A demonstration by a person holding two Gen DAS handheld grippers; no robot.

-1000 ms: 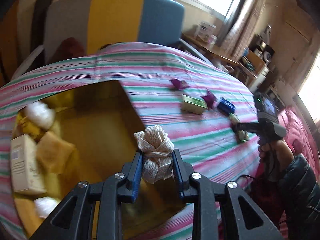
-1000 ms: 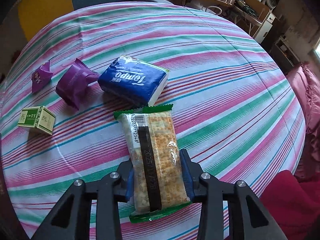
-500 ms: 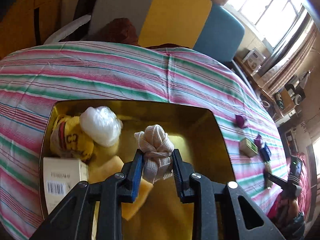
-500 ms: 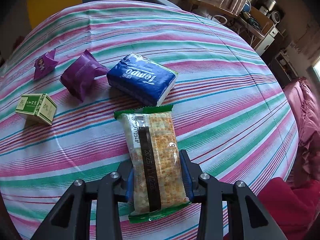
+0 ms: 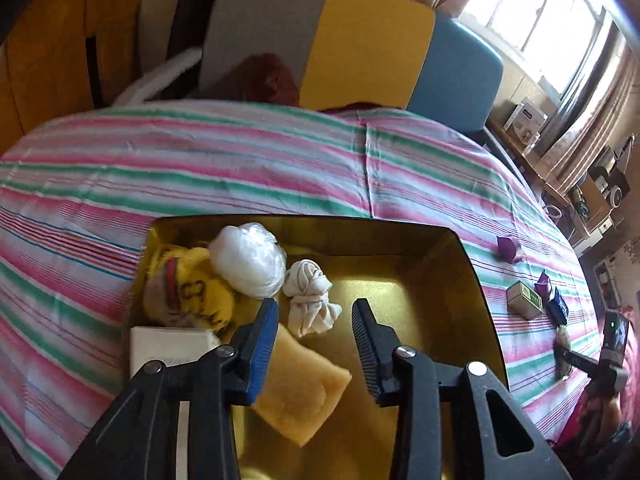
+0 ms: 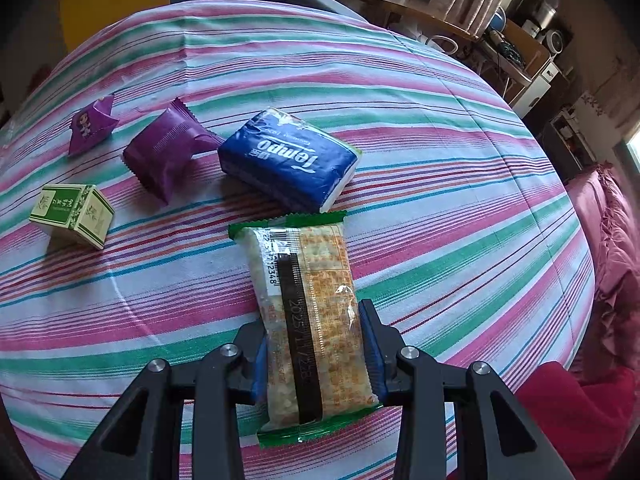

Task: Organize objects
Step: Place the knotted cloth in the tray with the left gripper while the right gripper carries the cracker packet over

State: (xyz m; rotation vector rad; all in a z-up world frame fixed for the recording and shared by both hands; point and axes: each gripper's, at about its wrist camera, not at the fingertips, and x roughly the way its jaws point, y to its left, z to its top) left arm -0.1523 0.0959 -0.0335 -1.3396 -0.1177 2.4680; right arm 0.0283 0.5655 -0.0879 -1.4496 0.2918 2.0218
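Over the gold tray (image 5: 460,248), your left gripper (image 5: 314,336) was opening above the knotted cloth bundle (image 5: 310,300), now inside. Your right gripper (image 6: 316,354) clamped the cracker packet (image 6: 308,312); a tissue pack (image 6: 286,160), green box (image 6: 72,216) and two purple wrappers (image 6: 166,156) remained on the table.

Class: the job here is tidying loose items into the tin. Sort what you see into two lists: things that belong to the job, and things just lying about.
Job:
tin
knotted cloth
cracker pack
tissue pack
green box
purple packets

Lying about:
chair
shelf clutter
red cushion
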